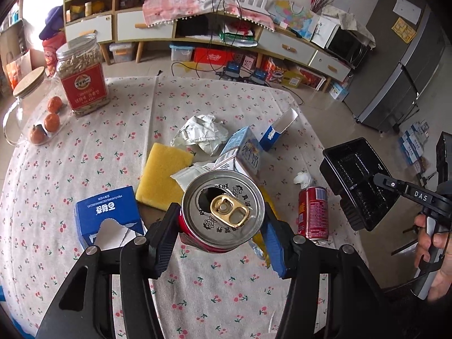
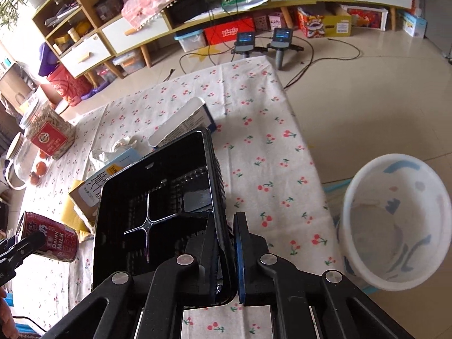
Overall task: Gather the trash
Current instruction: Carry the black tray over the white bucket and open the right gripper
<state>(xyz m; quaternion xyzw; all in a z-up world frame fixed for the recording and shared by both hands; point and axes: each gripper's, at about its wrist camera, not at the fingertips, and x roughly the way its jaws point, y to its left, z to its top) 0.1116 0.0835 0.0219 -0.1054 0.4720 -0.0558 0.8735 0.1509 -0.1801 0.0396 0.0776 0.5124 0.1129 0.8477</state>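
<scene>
Left gripper [image 1: 221, 226]: jaws clamped on an opened red can [image 1: 223, 212], held tilted above the tabletop [image 1: 70, 169], pull-tab end toward the camera. Right gripper [image 2: 226, 254]: jaws narrow, pinching the side wall of a black plastic tray [image 2: 152, 212], which is lifted at the tabletop's right edge. Just beyond the left gripper: a torn blue carton [image 1: 108, 214] to the left, a second red can [image 1: 313, 212] upright to the right with a small white wad [image 1: 302, 178] beside it. Mid-tabletop: yellow sponge [image 1: 161, 175], milk carton [image 1: 243, 152] lying down, crumpled white paper [image 1: 202, 134], open blue box [image 1: 278, 128]. Far left: seed jar [image 1: 82, 76] and glass jar [image 1: 31, 107] with oranges. White bin [image 2: 395, 220] stands on the floor, right of the tabletop
</scene>
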